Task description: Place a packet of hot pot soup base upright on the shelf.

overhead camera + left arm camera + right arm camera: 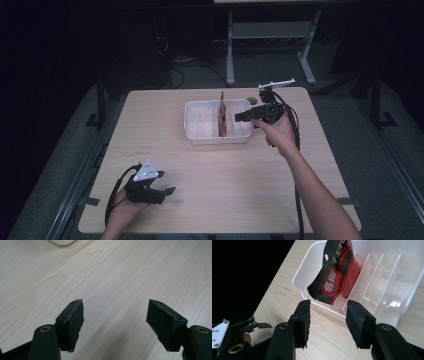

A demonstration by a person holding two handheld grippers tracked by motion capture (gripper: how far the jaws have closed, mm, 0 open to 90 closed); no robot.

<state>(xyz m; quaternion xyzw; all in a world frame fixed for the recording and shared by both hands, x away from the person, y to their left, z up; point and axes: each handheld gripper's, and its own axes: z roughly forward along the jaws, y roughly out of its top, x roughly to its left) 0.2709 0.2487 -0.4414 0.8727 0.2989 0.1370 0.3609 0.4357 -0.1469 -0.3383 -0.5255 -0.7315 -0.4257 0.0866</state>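
A white tray [210,138] with several dividers stands at the middle back of the wooden table [230,185]. A red and black snack packet [222,116] stands upright in one of its slots. My right gripper [239,117] hovers at the tray's right end and points left at the packet. In the right gripper view its jaws are open, with the packet [337,272] just beyond them and nothing between the pads [303,317]. My left gripper [170,191] rests near the table's front left, open and holding nothing [115,322].
The frame of another desk [230,50] stands on the dark floor behind the table. A corner of the tray [62,242] shows at the top of the left gripper view. Bare wood lies between the tray and the front edge.
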